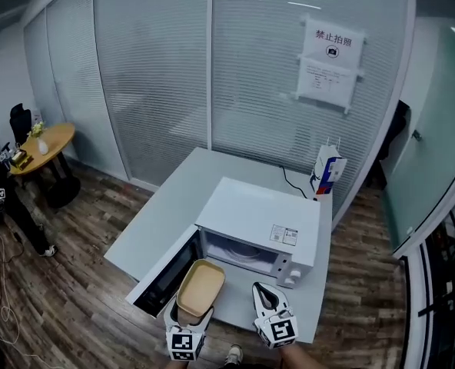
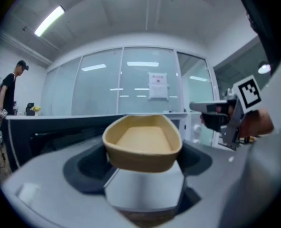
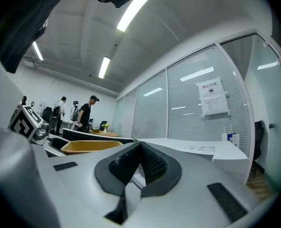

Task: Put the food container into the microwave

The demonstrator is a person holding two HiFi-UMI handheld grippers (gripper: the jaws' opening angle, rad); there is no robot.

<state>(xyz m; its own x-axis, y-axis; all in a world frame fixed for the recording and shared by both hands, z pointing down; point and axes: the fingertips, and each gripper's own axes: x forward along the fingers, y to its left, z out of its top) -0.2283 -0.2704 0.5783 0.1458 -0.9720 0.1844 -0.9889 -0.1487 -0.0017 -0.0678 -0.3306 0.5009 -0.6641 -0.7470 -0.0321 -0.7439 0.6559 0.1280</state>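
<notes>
A: Starting at the left gripper (image 1: 189, 319). Holding anything?

B: Clamped on the near end of the food container (image 1: 200, 286). Tan, oblong, open side up, empty, carried about level above the table (image 1: 166, 206).

A: Pointing where?

B: Long axis straight out along the jaws, away from the person. Far end aimed at the open mouth of the microwave (image 1: 260, 223). Not inside yet: just short of the opening, overlapping the right edge of the swung-out door (image 1: 163, 274) in the head view.

A: Same from the left gripper view?

B: Yes. Food container (image 2: 143, 140) dead centre, lengthwise ahead of the left gripper (image 2: 143, 170).

A: And the right gripper (image 1: 263, 292)?

B: Pinched closed on nothing, pads pressed together at the right gripper (image 3: 139, 161) in its own view. Held low before the microwave's control side, just right of the food container (image 3: 90, 146) and apart from it.

A: Further out?

B: Blue-and-white carton (image 1: 327, 171) upright at the table's far right corner, behind the microwave. Paper notice (image 1: 330, 60) on the glass wall. Round wooden table (image 1: 47, 146) well off to the left.
</notes>
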